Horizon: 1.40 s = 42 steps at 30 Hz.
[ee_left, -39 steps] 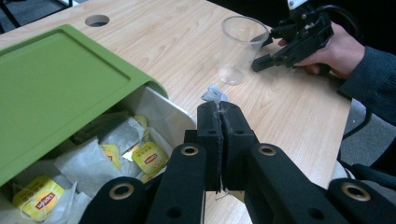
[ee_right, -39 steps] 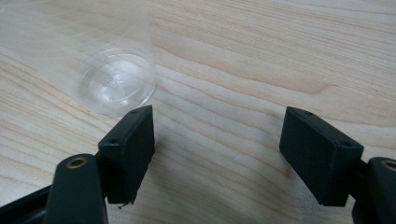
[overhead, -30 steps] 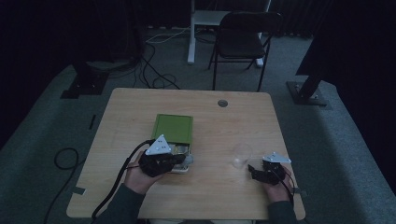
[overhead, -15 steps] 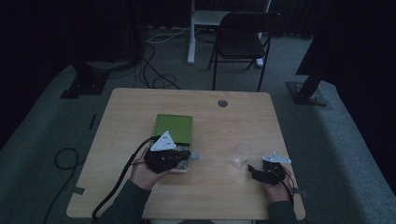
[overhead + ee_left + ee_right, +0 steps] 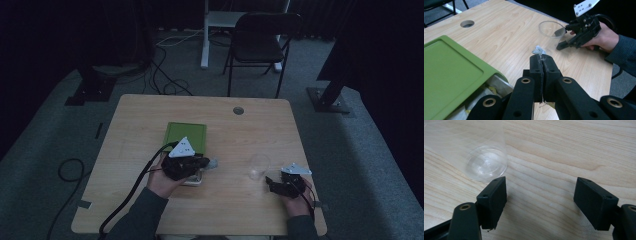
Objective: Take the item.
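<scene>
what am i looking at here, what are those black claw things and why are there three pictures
A person sits at a wooden table holding a hand-operated two-jaw gripper in each hand. One picture comes from a camera above; the other two come from cameras riding on the grippers, looking along their black jaws. The left gripper is shut, pinching a small silvery scrap, perhaps a wrapper, beside a green box. The right gripper stands open and holds nothing, with a clear plastic cup on the table just beyond one jaw.
</scene>
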Each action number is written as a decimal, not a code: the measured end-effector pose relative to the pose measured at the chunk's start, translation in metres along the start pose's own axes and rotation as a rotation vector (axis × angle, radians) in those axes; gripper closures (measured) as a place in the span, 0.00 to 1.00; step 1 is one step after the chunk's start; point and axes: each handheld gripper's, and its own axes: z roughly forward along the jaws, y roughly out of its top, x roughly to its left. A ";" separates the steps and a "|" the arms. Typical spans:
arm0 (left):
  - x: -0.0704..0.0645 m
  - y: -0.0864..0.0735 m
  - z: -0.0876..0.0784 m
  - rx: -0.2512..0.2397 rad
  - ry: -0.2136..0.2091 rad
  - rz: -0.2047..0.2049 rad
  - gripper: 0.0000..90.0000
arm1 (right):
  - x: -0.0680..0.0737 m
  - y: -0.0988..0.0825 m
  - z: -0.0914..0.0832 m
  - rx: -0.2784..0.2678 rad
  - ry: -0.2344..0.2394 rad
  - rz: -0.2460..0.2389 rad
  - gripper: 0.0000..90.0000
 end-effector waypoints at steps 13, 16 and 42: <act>0.006 0.004 0.017 0.002 -0.004 0.000 0.99 | 0.000 0.000 0.000 -0.001 0.002 0.000 0.29; 0.007 0.006 0.020 0.005 -0.005 0.004 0.99 | -0.001 0.000 0.000 -0.001 0.002 -0.003 0.29; 0.007 0.020 0.041 0.022 -0.025 0.016 0.99 | -0.002 0.001 0.001 0.001 0.001 -0.005 0.29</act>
